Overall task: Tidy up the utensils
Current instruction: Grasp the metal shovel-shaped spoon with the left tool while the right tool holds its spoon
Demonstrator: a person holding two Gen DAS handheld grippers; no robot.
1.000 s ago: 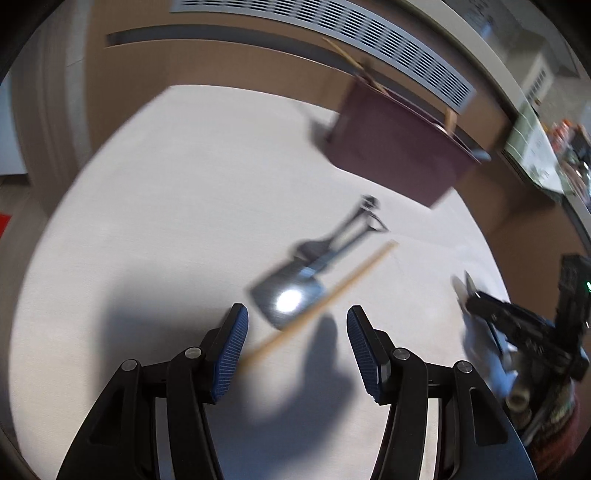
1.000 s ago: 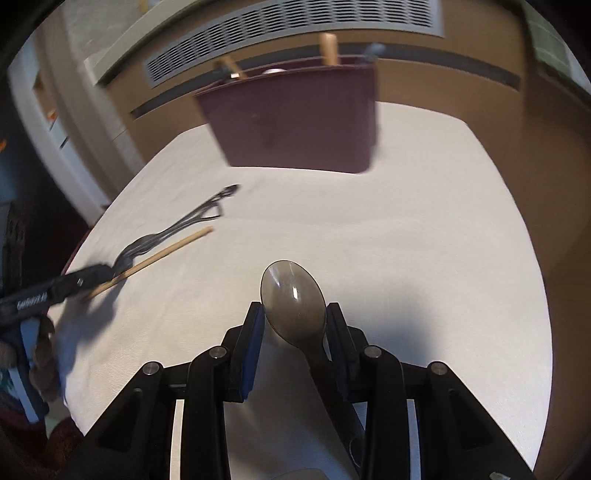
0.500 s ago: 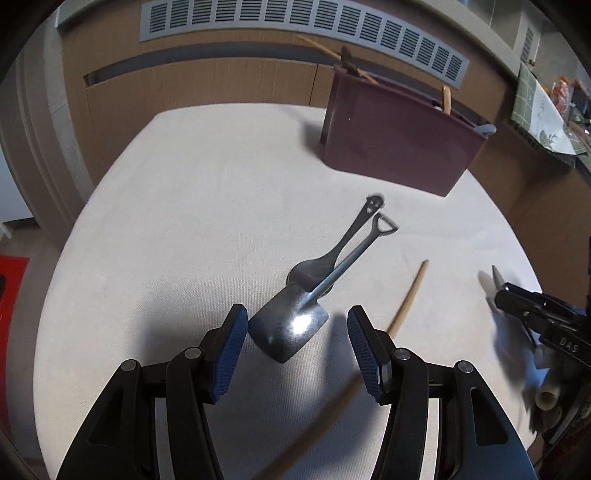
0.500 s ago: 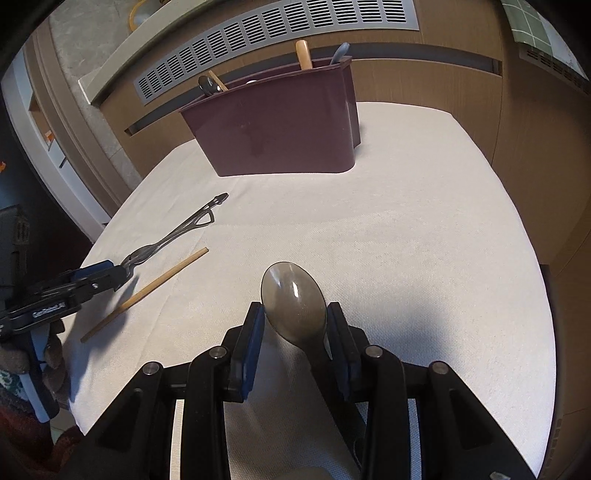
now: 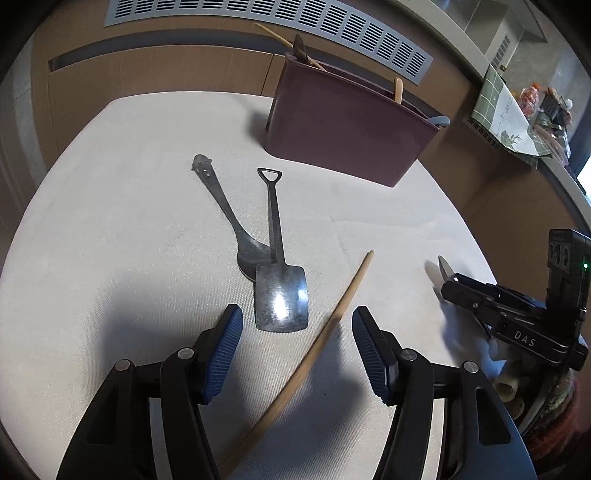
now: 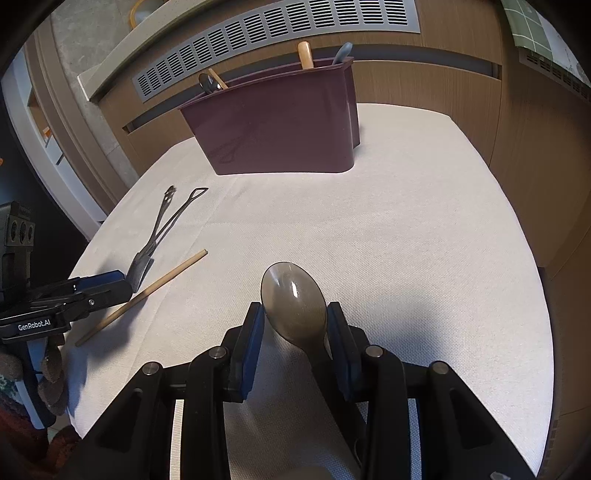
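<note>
A maroon utensil holder (image 5: 347,136) stands at the back of the white table and also shows in the right wrist view (image 6: 277,129); several handles stick out of it. A shovel-shaped metal spoon (image 5: 280,291) lies across a round metal spoon (image 5: 229,218), with a wooden chopstick (image 5: 325,332) to their right. My left gripper (image 5: 295,347) is open just in front of the shovel spoon's blade and over the chopstick. My right gripper (image 6: 295,332) is shut on a dark translucent spoon (image 6: 295,299), bowl forward, above the table.
The table (image 6: 424,240) is round-cornered, with wood-panelled walls and a vent grille (image 5: 295,26) behind. The right gripper shows at the right edge in the left wrist view (image 5: 509,314). The left gripper shows at the left in the right wrist view (image 6: 66,299).
My left gripper has swung so the two metal spoons and the chopstick now sit centred in front of its open jaws. My right gripper has held the dark spoon and moved slightly nearer the holder.
</note>
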